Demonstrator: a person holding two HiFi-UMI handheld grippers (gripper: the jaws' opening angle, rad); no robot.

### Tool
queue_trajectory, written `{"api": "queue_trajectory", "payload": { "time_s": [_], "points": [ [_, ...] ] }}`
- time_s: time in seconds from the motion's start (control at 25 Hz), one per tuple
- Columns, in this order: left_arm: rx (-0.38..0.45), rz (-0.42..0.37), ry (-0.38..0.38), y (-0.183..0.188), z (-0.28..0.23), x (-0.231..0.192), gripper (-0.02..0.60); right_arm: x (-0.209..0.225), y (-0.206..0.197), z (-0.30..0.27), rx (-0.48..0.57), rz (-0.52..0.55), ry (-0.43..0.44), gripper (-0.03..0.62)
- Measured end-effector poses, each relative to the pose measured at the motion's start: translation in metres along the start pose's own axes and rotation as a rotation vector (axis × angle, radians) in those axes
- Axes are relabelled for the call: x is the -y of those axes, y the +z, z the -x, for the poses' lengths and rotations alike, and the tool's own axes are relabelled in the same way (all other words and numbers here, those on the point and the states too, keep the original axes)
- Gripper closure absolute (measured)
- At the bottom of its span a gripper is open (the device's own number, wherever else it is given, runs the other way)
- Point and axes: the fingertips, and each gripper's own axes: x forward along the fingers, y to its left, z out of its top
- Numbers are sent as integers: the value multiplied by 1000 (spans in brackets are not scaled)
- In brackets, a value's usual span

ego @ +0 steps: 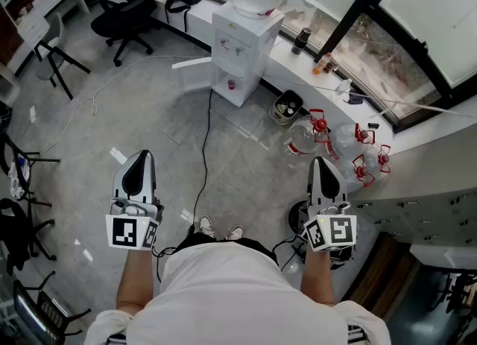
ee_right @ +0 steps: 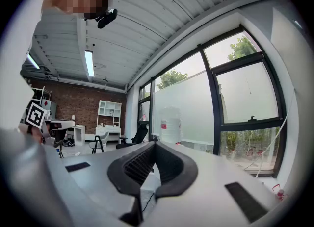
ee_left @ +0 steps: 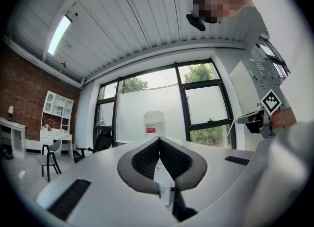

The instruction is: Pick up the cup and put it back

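**Before anything is being lifted, trouble is waiting**

While I am standing on the grey floor and looking down in the head view, I am holding the left tongs and the right tongs out in front of me. Both are pressed together and pinching nothing. I am not making out the cup for certain. A small dark container is sitting on the white ledge beside the water dispenser, well apart from both tongs, but it is too small to tell whether that is it. A black cable is running across the floor from near my feet toward the dispenser, so I am risking a snag or a trip by walking straight ahead. Clear water bottles are clustered just beyond the right tongs, and a careless swing there is likely to be knocking them about.

Looking along the left tongs in the left gripper view, I am seeing the dark pads meeting at the tips, with only the distant dispenser behind them.

Looking along the right tongs in the right gripper view, I am seeing the same: pads touching, nothing held. I am judging that closed tips reaching a cup are going to be shoving it over instead of straddling it, unless I am spreading them first.
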Motion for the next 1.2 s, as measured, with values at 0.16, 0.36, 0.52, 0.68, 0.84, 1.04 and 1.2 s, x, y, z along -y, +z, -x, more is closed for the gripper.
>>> {"api": "queue_trajectory", "payload": {
  "time_s": [0.16,0.36,0.52,0.68,0.84,1.04,1.2],
  "points": [
    [0,1,2,-1,1,-9,558,-9,-2,-5,-7,2,4,574],
    [1,9,1,-4,-2,-23,558,-20,1,-13,2,-12,17,574],
    [2,20,-14,-8,-4,-35,558,-39,5,-22,44,-58,68,574],
    [-17,29,-43,-17,-6,-48,558,-57,-3,-34,11,-45,54,574],
    [-35,49,-46,-32,-16,-65,558,-66,-20,-45,-27,-55,42,574],
    [-47,57,-57,-42,-38,-67,558,-51,-33,-65,-50,-74,30,574],
    [-59,49,-42,-51,-76,-72,557,-34,-39,-110,-41,-84,54,574]
  ]
}}
